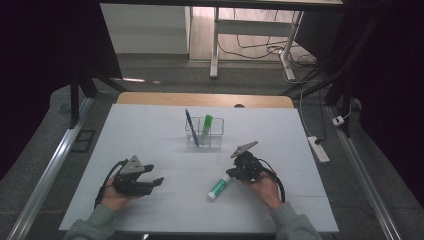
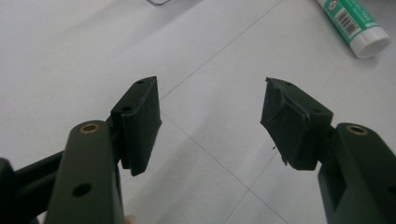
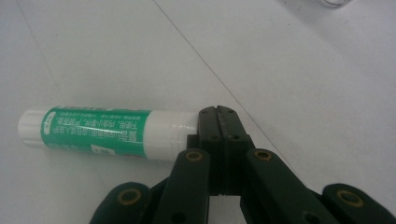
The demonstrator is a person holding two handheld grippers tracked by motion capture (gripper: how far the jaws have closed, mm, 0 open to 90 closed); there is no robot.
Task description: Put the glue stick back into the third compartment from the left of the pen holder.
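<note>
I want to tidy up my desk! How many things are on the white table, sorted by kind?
Glue sticks: 2, one lying flat, one standing in the holder
Pens: 1
Clear holders: 1
Total: 4

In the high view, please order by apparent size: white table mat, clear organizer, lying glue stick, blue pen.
1. white table mat
2. clear organizer
3. lying glue stick and blue pen: too similar to rank.

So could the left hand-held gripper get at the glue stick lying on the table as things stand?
Probably yes: the left hand-held gripper is open, with bare table toward the glue stick, though the shut right hand-held gripper sits at its far end.
</note>
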